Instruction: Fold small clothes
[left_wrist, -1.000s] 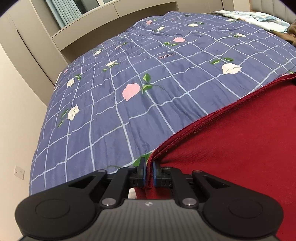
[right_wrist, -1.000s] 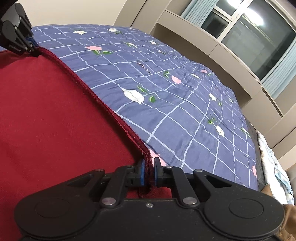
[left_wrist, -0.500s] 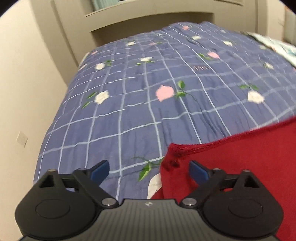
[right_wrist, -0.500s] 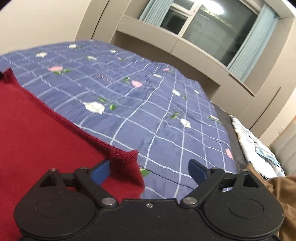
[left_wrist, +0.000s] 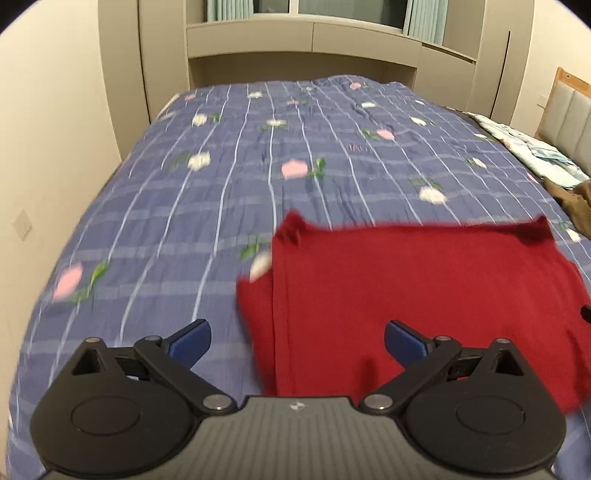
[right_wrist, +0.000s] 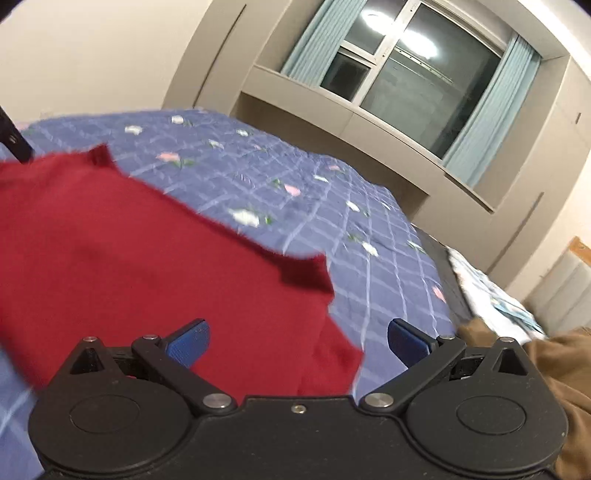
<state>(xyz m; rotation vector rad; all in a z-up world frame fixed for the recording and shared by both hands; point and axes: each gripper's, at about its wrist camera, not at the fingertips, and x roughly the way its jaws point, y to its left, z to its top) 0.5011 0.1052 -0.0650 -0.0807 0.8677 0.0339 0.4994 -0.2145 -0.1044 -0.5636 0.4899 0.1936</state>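
A dark red knitted garment (left_wrist: 424, 280) lies folded on the blue bedspread (left_wrist: 258, 177), its far edge with two small raised corners. My left gripper (left_wrist: 297, 341) hovers over the garment's near left part. Its jaws are opening, the blue pads (left_wrist: 190, 341) stand wide apart and touch no cloth. In the right wrist view the same garment (right_wrist: 147, 251) fills the left half. My right gripper (right_wrist: 297, 341) hangs above its near right corner, jaws opening too, pads wide and holding nothing. Both views are motion-blurred.
The bedspread (right_wrist: 369, 236) is checked, with pink and white flowers. A brown garment (right_wrist: 554, 369) and a pale blue cloth (left_wrist: 535, 151) lie at the bed's right side by the padded headboard (left_wrist: 569, 110). A wall (left_wrist: 44, 166) runs along the left; cabinets and a window stand beyond.
Both grippers were shut on the red garment's edge, then let go and opened wide. They drew back and up, and the garment's edge now rests on the bed.
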